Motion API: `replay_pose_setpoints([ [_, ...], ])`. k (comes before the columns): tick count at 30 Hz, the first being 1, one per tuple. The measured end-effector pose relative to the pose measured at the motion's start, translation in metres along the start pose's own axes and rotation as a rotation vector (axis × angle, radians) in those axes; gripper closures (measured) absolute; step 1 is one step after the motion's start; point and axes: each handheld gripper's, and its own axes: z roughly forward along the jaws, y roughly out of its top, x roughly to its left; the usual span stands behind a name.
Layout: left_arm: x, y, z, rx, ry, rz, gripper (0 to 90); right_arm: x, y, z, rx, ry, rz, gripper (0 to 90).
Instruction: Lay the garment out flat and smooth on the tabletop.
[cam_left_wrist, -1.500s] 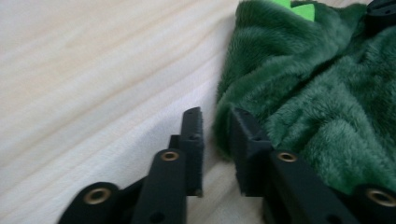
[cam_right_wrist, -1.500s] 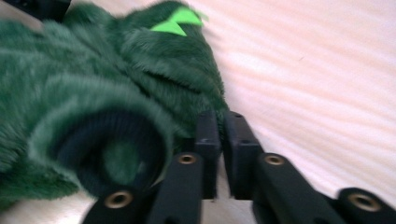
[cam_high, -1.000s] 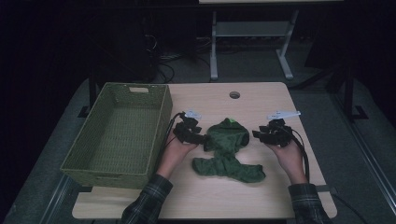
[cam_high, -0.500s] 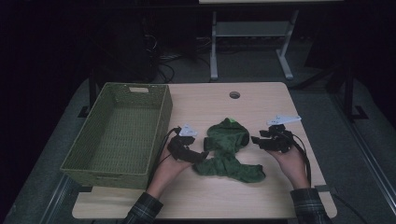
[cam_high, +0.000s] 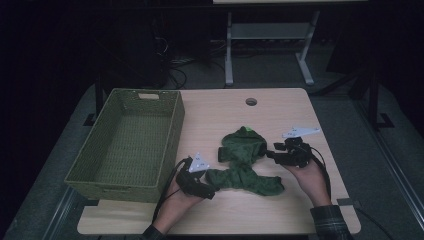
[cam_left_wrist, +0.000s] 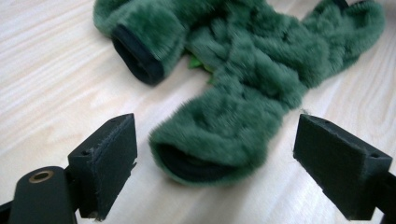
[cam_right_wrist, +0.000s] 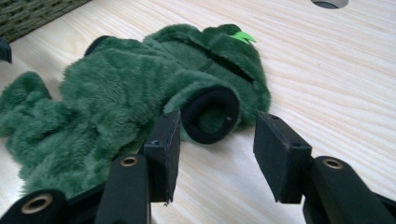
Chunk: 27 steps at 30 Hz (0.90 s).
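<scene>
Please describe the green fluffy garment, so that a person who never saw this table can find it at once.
On the light wooden table, look right of the woven green basket, between the two hand-held grippers. There lies the crumpled garment. It is dark green and furry with black-lined cuffs, the sole soft thing on the tabletop.

L gripper (cam_high: 207, 192) gaping (just opened); R gripper (cam_high: 270, 154) half-open.
</scene>
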Motion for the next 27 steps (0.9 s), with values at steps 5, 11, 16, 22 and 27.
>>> replay_pose_setpoints([
  [5,-0.007,-0.017,-0.001,0.01,0.017,-0.004,12.7,0.008,0.002,0.0,-0.009,0.029,-0.004,52.0],
  [11,-0.01,-0.03,-0.004,0.023,0.028,0.004,12.6,0.022,0.005,0.001,-0.016,0.064,-0.021,55.1],
  [16,-0.011,-0.04,-0.002,0.04,0.029,0.019,12.6,0.039,0.01,0.004,-0.022,0.101,-0.056,57.1],
  [22,-0.012,-0.042,-0.003,0.035,0.01,0.026,12.6,0.064,0.014,0.009,-0.028,0.165,-0.082,60.0],
  [27,-0.013,-0.045,-0.006,0.036,-0.001,0.038,12.9,0.086,0.017,0.016,-0.02,0.211,-0.117,62.3],
])
